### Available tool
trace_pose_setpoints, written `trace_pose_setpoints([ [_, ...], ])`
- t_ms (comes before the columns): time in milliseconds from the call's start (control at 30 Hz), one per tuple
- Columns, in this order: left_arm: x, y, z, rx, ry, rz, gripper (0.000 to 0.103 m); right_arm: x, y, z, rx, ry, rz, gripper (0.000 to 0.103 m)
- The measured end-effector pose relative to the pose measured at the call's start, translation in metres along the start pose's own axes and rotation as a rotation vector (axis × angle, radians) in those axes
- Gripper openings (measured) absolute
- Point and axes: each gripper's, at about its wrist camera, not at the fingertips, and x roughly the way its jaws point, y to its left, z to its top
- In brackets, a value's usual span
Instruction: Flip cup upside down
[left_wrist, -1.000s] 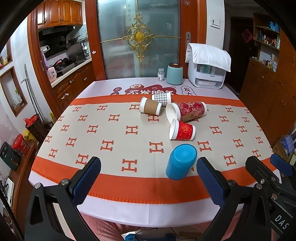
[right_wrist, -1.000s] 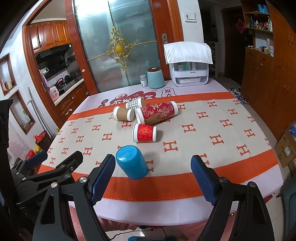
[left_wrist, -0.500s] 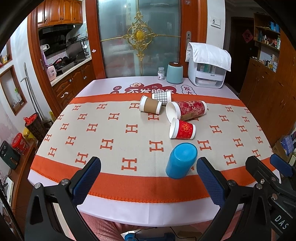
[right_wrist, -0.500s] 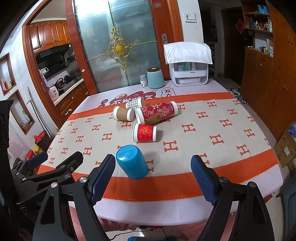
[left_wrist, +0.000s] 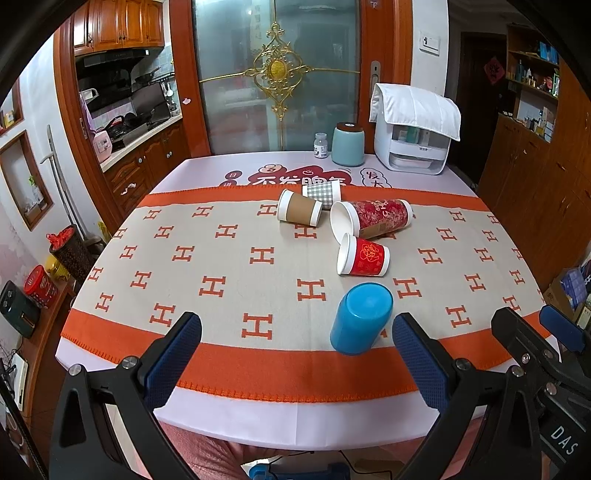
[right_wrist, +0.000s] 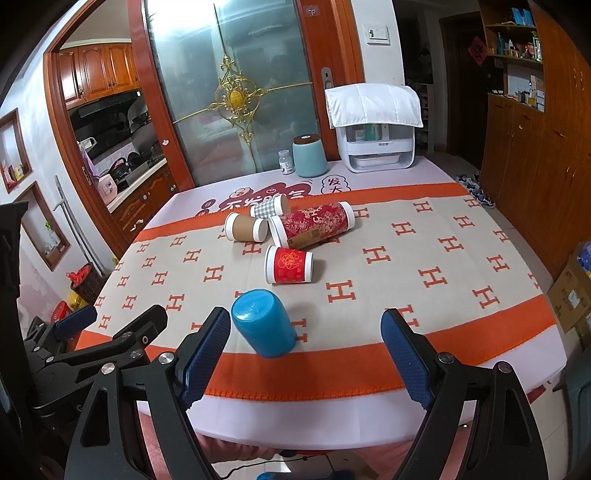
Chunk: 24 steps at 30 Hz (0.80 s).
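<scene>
A blue plastic cup (left_wrist: 361, 318) stands upside down near the table's front edge; it also shows in the right wrist view (right_wrist: 263, 323). Behind it several paper cups lie on their sides: a small red one (left_wrist: 363, 255), a tall red patterned one (left_wrist: 371, 219), a brown one (left_wrist: 299, 212) and a grey checked one (left_wrist: 322, 194). My left gripper (left_wrist: 297, 356) is open and empty, hovering at the front edge with the blue cup just inside its right finger. My right gripper (right_wrist: 306, 352) is open and empty, the blue cup near its left finger.
The table (left_wrist: 221, 258) carries a beige and orange cloth with H marks. A teal canister (left_wrist: 348, 144), a small jar (left_wrist: 320, 145) and a white appliance (left_wrist: 413, 134) stand at the far edge. Wooden cabinets (right_wrist: 535, 162) line the right wall.
</scene>
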Motion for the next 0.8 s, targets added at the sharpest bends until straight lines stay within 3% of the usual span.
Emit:
trace_pose_setpoints([
  [800, -0.0003, 0.0012, 0.0009, 0.0, 0.001, -0.001, 0.102, -0.0009, 0.0019, -0.0006, 0.002, -0.001, 0.001, 0.085],
])
